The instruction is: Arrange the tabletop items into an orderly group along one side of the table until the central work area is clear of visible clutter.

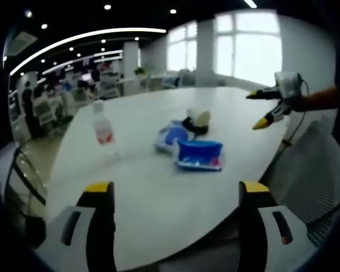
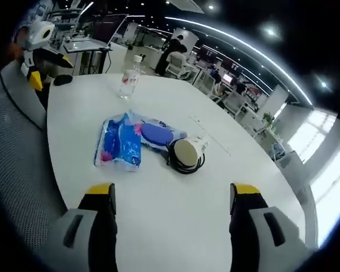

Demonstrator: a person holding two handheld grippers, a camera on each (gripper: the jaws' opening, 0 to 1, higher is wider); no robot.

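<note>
Crinkly blue packets (image 2: 120, 144) beside clear plastic bottle (image 2: 129, 83) on round white table (image 2: 175, 209).

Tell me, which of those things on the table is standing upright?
The clear water bottle with the white cap. It stands apart from the rest; the blue packets lie flat, and the cable-wrapped round thing rests on its side.

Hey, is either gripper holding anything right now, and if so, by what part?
Nothing is held. The left gripper and right gripper are both open above the white table, short of the blue packet, bottle and tape roll.
</note>
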